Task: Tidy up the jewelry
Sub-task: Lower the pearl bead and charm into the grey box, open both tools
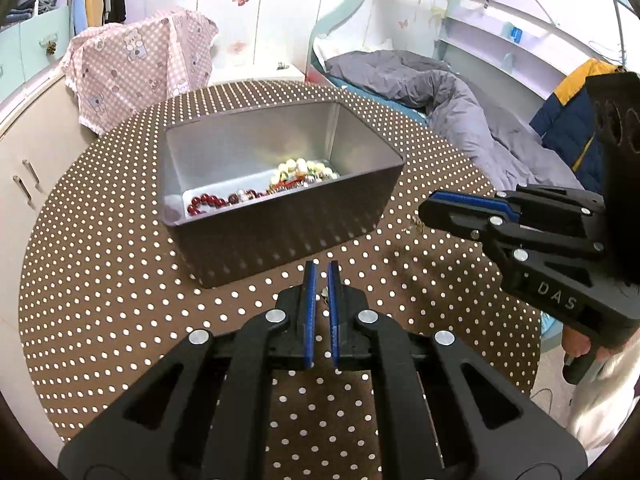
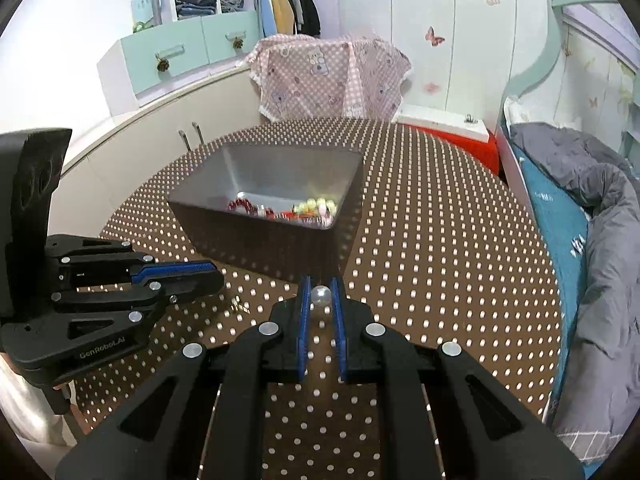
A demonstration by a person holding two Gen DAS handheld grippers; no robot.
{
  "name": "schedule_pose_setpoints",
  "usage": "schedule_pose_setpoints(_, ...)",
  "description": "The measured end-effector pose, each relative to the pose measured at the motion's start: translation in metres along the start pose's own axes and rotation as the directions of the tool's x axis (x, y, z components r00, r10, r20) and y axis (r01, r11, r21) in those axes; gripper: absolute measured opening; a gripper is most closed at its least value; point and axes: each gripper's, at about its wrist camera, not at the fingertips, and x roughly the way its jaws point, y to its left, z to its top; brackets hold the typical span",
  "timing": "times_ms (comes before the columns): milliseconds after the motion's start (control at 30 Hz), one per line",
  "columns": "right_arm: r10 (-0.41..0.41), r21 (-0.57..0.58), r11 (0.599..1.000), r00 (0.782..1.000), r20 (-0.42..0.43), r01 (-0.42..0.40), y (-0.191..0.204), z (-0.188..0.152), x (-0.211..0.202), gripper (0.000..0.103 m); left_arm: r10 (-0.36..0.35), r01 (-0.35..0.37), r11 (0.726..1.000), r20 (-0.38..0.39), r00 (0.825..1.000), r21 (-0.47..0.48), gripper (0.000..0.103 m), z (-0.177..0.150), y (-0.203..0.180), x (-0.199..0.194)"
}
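My right gripper (image 2: 322, 294) pinches a pearl (image 2: 321, 295) at the bin's (image 2: 256, 236) 6 o'clock; my left gripper (image 1: 322, 280) stands slightly ajar, holding nothing that I can make out.

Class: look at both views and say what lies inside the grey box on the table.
Inside the box: dark red beads, cream beads and small colourful pieces between them. The near wall hides the front of the floor.

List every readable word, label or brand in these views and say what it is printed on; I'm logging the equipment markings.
"DAS": raised letters on the body of the right claw, seen from the left wrist view.
"GenRobot.AI": pale print on the body of the left claw, seen from the right wrist view; small, so the reading is not quite sure.
The box and tablecloth show no text.
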Motion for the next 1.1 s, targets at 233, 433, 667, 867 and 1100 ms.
schedule_pose_setpoints(233,0.003,-0.009,1.000,1.000,0.027,-0.003,0.001,0.006,-0.004,0.009,-0.010,0.010,1.000,0.009,1.000,-0.002,0.007,-0.004,0.006,-0.001)
schedule_pose_setpoints(433,0.000,0.014,1.000,1.000,0.005,0.000,-0.005,-0.001,0.001,0.009,-0.033,0.033,0.999,-0.005,0.999,-0.028,0.071,-0.007,0.005,0.006)
schedule_pose_setpoints(667,-0.011,0.037,0.999,1.000,0.001,0.011,-0.014,-0.009,-0.003,0.009,-0.051,0.052,0.998,-0.045,0.998,0.026,0.034,-0.009,-0.006,0.022)
schedule_pose_setpoints(867,-0.014,0.053,0.998,1.000,-0.008,0.014,-0.018,-0.013,-0.003,0.009,-0.027,0.030,0.999,-0.072,0.997,0.031,0.010,-0.010,-0.008,0.030)
schedule_pose_setpoints(1100,-0.012,0.055,0.998,1.000,0.001,0.012,-0.018,-0.011,-0.006,0.009,-0.001,0.003,1.000,-0.068,0.998,0.031,0.010,-0.010,-0.005,0.026)
